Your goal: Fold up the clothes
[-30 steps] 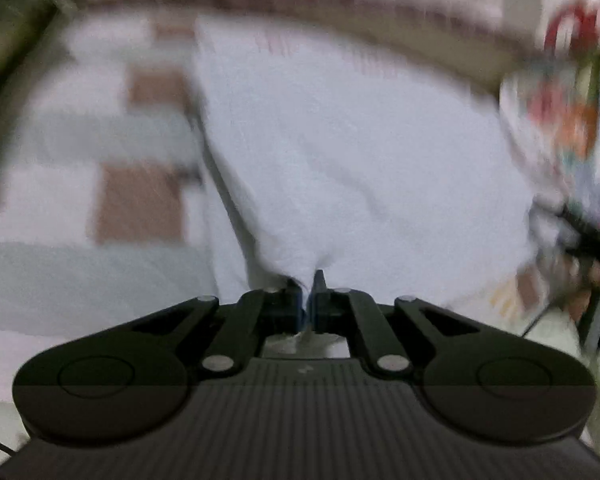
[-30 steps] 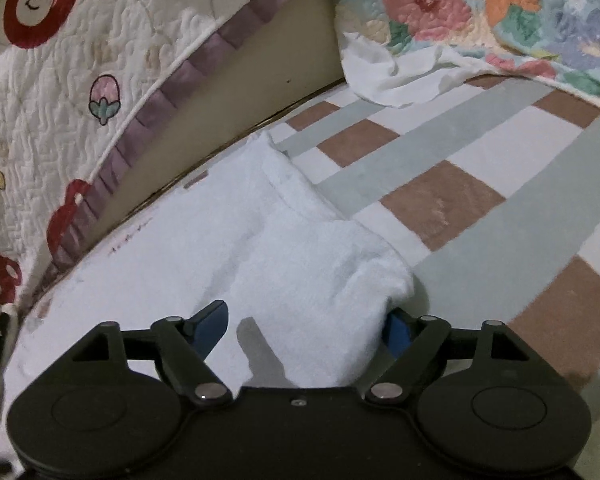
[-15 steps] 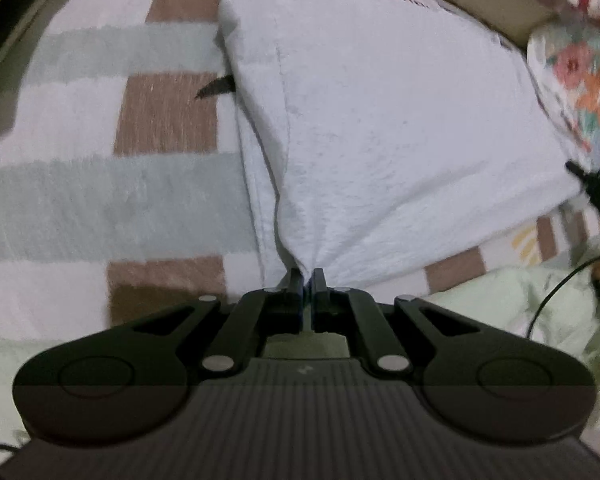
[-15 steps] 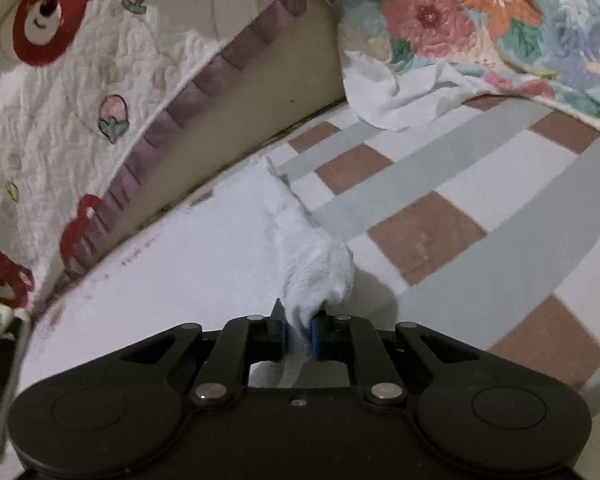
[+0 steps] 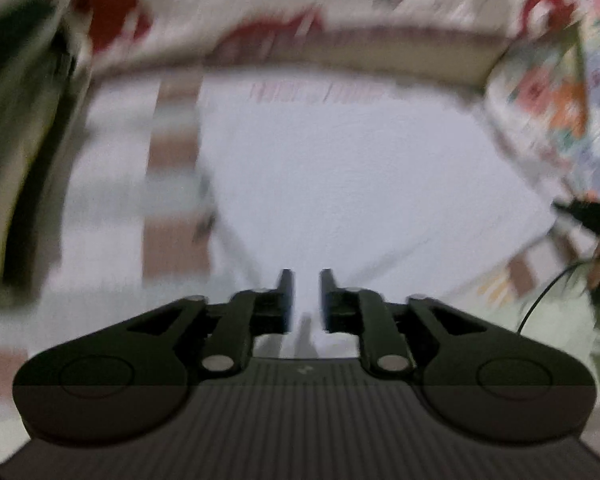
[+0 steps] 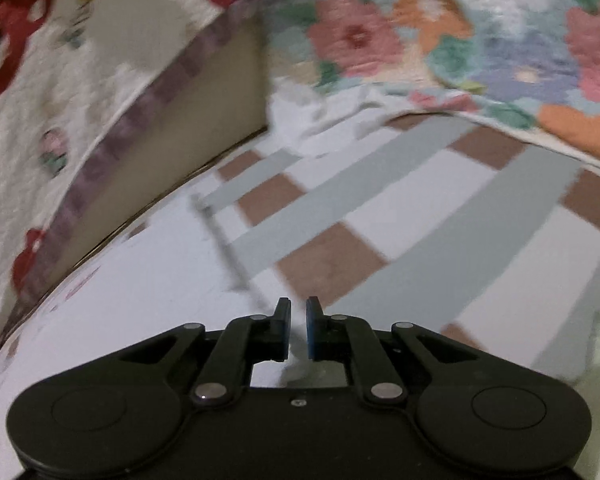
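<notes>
A white garment [image 5: 340, 184] lies flat on a checked bed sheet [image 5: 168, 240], with faint pink print near its far edge. The left wrist view is blurred. My left gripper [image 5: 305, 276] hovers at the garment's near corner; its jaws are opening, and white cloth shows in the gap without being pressed. In the right wrist view the same garment [image 6: 140, 312] fills the lower left. My right gripper [image 6: 298, 304] is closing on the garment's right edge. That edge runs taut and straight into the narrow slit between the blue pads [image 6: 311, 332].
A bear-print quilt [image 6: 60, 100] with a purple border hangs along the far side. A floral quilt [image 6: 460, 40] is heaped at the right of the checked sheet [image 6: 420, 220]. A thin black cable [image 5: 540, 304] lies at the left view's right edge.
The left jaws, pinched on the garment's corner before, have parted and the gripper has lifted. The right jaws closed on the bunched right edge and drew it out flat.
</notes>
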### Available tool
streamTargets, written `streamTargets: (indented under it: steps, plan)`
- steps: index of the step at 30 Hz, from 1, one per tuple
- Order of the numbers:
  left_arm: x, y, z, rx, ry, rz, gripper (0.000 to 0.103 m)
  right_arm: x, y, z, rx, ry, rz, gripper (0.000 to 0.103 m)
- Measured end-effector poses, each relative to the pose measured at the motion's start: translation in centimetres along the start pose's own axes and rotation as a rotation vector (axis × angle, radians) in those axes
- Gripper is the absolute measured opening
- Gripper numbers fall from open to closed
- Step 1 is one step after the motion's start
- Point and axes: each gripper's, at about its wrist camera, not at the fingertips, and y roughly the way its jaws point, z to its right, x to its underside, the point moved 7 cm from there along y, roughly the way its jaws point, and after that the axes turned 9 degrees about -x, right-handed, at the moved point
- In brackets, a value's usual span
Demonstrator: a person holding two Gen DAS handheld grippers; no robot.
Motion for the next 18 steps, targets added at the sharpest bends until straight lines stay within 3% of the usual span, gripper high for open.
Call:
streamTargets:
  steps: [2, 3, 4, 5, 6, 10, 12, 13, 14, 15, 17, 18]
  plan:
    - [-1.1, 2.8, 1.4, 0.06, -0.037, -0.041, 0.051, 0.0, 0.0, 1.0, -0.009, 0.077, -0.01, 0.018]
    - [-1.0, 4.5, 1.4, 0.074, -0.088, -0.072, 0.047, 0.2, 0.0, 1.2, -0.037, 0.131, -0.021, 0.02]
    - [-0.9, 6.2, 1.3, 0.087, -0.142, -0.103, 0.047, 0.4, 0.0, 1.2, -0.071, 0.184, -0.033, 0.03]
    - [-0.9, 8.0, 1.3, 0.1, -0.196, -0.134, 0.047, 0.8, 0.0, 0.9, -0.107, 0.229, -0.043, 0.047]
    - [-0.3, 9.0, 1.3, 0.074, -0.181, -0.154, 0.047, 1.1, 0.0, 0.6, -0.134, 0.253, -0.051, 0.052]
    - [3.1, 10.2, -0.3, -0.068, -0.06, -0.215, 0.046, 2.3, -0.1, -0.8, -0.162, 0.239, -0.1, 0.054]
    - [4.2, 9.9, -1.8, -0.153, -0.014, -0.222, 0.037, 2.6, -0.2, -0.8, -0.169, 0.237, -0.109, 0.054]
    - [4.5, 9.7, -2.6, -0.189, -0.006, -0.215, 0.041, 2.8, -0.2, -0.7, -0.17, 0.244, -0.112, 0.054]
    - [4.5, 9.7, -3.7, -0.274, 0.002, -0.217, 0.044, 3.0, -0.3, -0.7, -0.169, 0.252, -0.114, 0.054]
    - [4.1, 9.2, -4.3, -0.295, -0.017, -0.198, 0.047, 3.2, -0.3, -0.6, -0.169, 0.26, -0.115, 0.054]
    - [3.4, 8.4, -5.4, -0.319, -0.063, -0.155, 0.042, 3.6, -0.3, -0.7, -0.168, 0.267, -0.119, 0.054]
    - [3.1, 7.9, -5.0, -0.271, -0.08, -0.129, 0.042, 3.7, -0.2, -1.1, -0.169, 0.259, -0.122, 0.054]
